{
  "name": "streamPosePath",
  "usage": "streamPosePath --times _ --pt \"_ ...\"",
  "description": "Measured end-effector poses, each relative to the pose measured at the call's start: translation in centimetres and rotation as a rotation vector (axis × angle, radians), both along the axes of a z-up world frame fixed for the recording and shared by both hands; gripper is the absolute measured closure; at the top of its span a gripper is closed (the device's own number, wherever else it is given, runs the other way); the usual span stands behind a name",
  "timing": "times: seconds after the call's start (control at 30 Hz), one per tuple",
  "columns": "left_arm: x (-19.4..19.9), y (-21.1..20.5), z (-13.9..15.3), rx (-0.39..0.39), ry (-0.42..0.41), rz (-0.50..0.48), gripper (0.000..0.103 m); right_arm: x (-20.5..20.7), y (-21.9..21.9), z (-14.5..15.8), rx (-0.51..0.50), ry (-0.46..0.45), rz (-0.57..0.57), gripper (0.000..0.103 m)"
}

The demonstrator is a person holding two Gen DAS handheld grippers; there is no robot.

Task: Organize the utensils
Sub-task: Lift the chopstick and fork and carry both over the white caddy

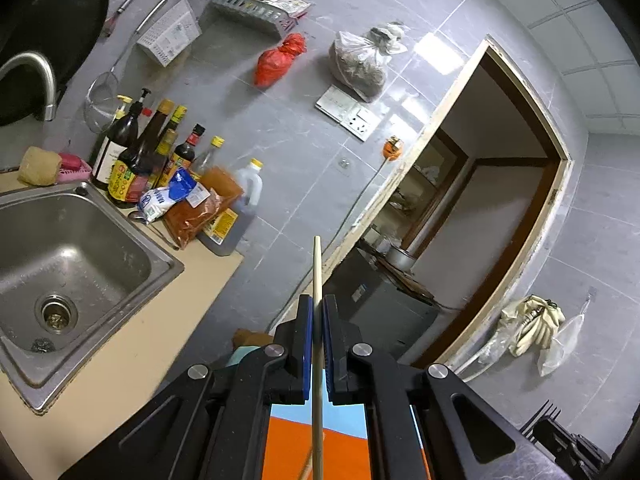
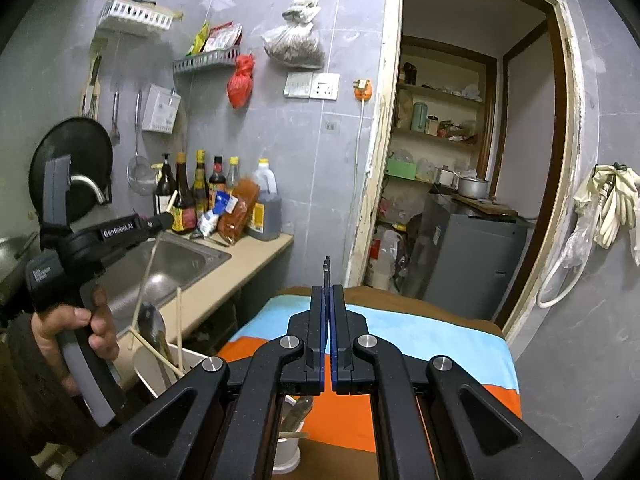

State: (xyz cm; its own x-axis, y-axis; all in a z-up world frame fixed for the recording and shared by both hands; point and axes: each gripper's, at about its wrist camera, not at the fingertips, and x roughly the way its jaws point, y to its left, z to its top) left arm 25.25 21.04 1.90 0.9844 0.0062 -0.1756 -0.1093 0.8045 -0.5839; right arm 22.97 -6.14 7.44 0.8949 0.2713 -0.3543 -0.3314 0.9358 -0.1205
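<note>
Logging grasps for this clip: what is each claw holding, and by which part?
The left claw pinches a wooden chopstick partway along its shaft. The right claw grips a thin dark utensil; which part cannot be told.

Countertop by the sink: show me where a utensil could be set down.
Free: the beige countertop strip along the sink front rim, and the corner past the oil jug. Crowded: behind the sink, where sauce bottles and spice packets cluster against the wall.

Wood chopstick (image 1: pixel 317 280), matt; steel sink (image 1: pixel 100 248) dull; wall tiles (image 1: pixel 304 136) glossy.
</note>
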Motion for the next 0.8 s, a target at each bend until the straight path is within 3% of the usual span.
streamPosePath --times 0.33,0.8 --pt "-0.1 0.6 -1.8 -0.021 0.028 0.030 0.098 -0.1 1.7 -1.5 -0.074 0.042 0.038 0.101" --pt "-2.5 -1.5 -1.4 0.122 0.088 -0.035 0.098 0.0 1.1 -3.0 -0.055 0.116 0.029 0.101"
